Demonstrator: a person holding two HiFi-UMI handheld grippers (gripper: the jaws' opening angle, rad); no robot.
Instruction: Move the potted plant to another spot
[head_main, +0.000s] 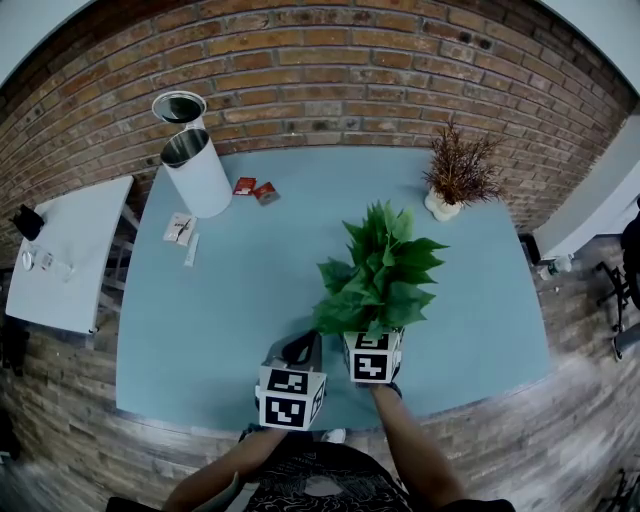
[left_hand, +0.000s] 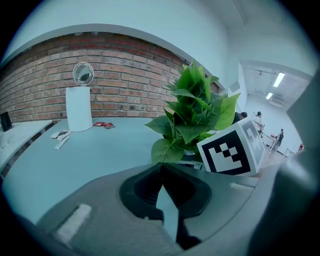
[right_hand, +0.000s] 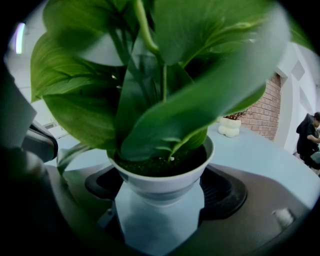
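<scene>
The pale blue worktop (head_main: 250, 300) carries a white cylindrical bin (head_main: 198, 172) at ten o'clock, two red packets (head_main: 255, 189) just beside it, white sachets (head_main: 181, 230) nearer nine, and a dried plant in a white pot (head_main: 458, 175) at two.

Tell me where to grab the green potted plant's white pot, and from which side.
Grip the white pot across its wall just under the rim, coming in low from the near edge of the table. The leaves spread wide overhead, blocking a top approach; the pot flares upward, so the rim should resist slipping.
</scene>
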